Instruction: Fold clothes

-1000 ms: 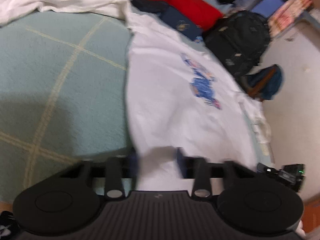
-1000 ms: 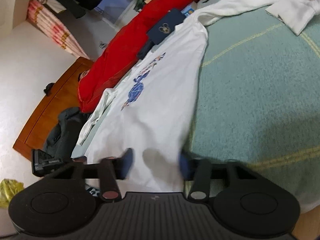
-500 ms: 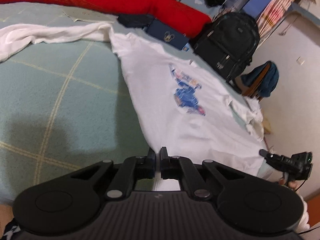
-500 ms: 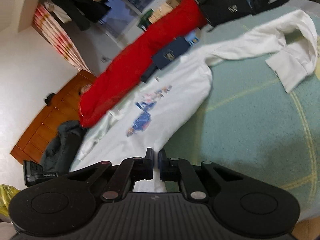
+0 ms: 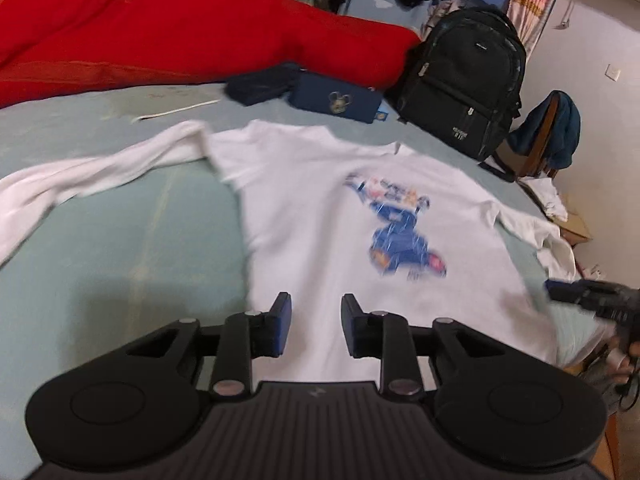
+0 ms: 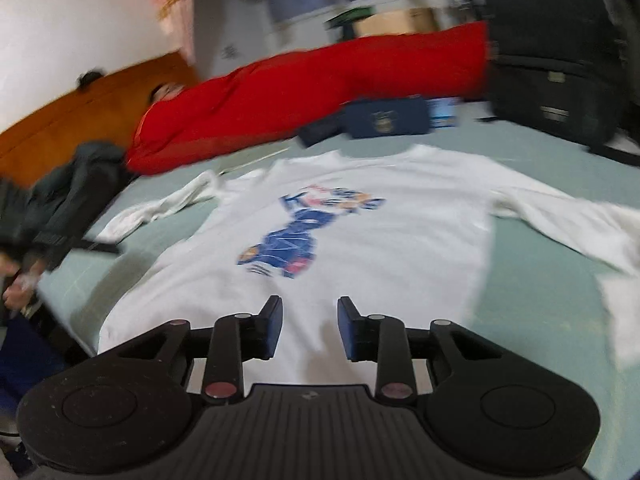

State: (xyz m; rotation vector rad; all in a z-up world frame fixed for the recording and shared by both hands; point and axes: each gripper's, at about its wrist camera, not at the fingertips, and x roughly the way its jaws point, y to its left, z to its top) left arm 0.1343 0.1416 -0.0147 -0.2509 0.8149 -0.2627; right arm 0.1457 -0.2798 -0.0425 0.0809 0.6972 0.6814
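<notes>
A white long-sleeved shirt (image 5: 320,216) with a blue print lies spread flat on the pale green bed cover (image 5: 120,248), sleeves stretched out to both sides. My left gripper (image 5: 315,322) hovers above the shirt's near hem, its jaws opening, nothing between them. In the right wrist view the same shirt (image 6: 380,232) lies face up, and my right gripper (image 6: 309,326) hangs above its hem, jaws opening too, with no cloth pinched. The other gripper (image 5: 588,296) shows at the right edge of the left wrist view, and at the left edge (image 6: 60,240) of the right wrist view.
A red quilt (image 5: 180,36) runs along the far side of the bed. A dark blue pouch (image 5: 336,98) and a black backpack (image 5: 464,80) sit beyond the shirt's collar. A chair with blue clothing (image 5: 552,136) stands to the right. A wooden headboard (image 6: 72,120) and dark clothing (image 6: 68,196) are on the left.
Both grippers closed on the shirt's hem half a second ago, then let go and opened. Both have lifted and pulled back, and the shirt now lies flatter and squarer.
</notes>
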